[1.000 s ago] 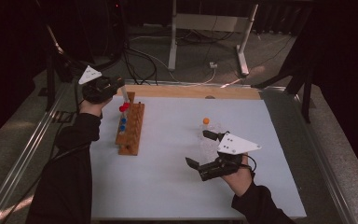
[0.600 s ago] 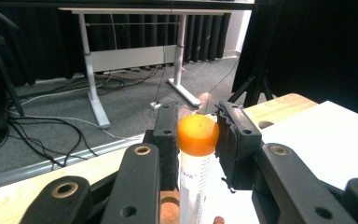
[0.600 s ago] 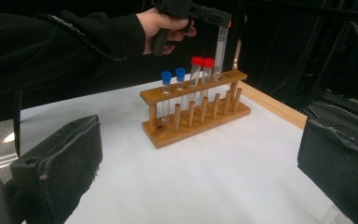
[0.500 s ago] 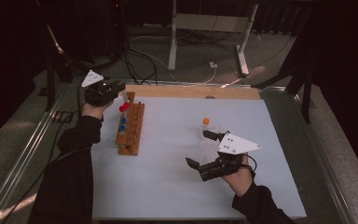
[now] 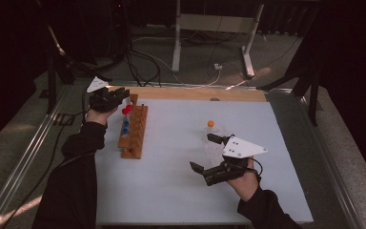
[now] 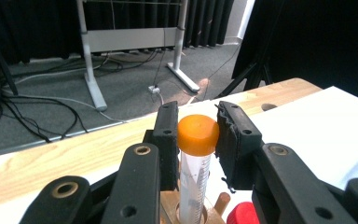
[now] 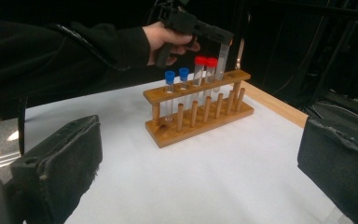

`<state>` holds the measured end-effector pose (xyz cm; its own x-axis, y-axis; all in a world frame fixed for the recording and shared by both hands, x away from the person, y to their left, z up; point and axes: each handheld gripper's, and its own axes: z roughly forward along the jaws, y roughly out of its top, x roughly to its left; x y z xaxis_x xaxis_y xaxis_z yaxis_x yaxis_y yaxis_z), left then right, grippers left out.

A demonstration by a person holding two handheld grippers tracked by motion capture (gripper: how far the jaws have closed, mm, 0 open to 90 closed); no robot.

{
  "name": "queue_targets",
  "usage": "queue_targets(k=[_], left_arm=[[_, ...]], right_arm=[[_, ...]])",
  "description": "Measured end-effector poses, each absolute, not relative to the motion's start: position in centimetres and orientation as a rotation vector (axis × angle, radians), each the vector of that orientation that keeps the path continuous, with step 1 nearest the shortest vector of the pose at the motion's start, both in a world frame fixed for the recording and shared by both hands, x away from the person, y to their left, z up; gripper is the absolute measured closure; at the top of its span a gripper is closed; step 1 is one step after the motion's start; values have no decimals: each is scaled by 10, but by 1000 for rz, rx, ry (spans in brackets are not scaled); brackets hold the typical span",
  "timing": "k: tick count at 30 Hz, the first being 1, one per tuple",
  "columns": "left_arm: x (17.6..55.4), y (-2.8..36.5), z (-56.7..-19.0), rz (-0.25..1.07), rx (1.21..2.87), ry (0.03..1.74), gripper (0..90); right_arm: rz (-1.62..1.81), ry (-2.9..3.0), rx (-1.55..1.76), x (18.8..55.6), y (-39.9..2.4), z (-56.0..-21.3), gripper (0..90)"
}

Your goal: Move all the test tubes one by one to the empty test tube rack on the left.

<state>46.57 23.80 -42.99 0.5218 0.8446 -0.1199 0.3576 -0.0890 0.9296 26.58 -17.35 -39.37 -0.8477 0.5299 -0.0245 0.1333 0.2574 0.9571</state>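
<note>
A wooden tube rack [image 5: 134,136] stands at the table's left, holding two red-capped tubes [image 7: 205,62] and two blue-capped tubes [image 7: 176,74]. My left gripper [image 6: 198,122] is at the rack's far end, shut on an orange-capped tube [image 6: 197,135]. That tube stands upright with its lower end in a rack hole. From the right gripper view, the left gripper [image 7: 193,25] hangs over the rack [image 7: 200,116]. My right gripper [image 5: 201,151] hovers open and empty over the white table top. A second orange cap [image 5: 211,123] lies just beyond it.
The white mat [image 5: 181,191] lies on a table with a wooden strip [image 5: 195,94] along its far edge. Metal stand legs [image 5: 209,28] and cables [image 5: 143,62] sit on the floor beyond. A metal rail [image 5: 24,157] runs along the left side.
The left gripper has moved right and a little nearer, from off the table's left edge to over the rack's far end. The right gripper has stayed where it was.
</note>
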Motion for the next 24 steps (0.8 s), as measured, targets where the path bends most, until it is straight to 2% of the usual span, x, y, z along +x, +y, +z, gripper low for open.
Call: queue_targets(k=[24], left_arm=[[469,236,-452,535,1704,1069,704]], right_arm=[[1627,2170,552,264,-172,-393,0]])
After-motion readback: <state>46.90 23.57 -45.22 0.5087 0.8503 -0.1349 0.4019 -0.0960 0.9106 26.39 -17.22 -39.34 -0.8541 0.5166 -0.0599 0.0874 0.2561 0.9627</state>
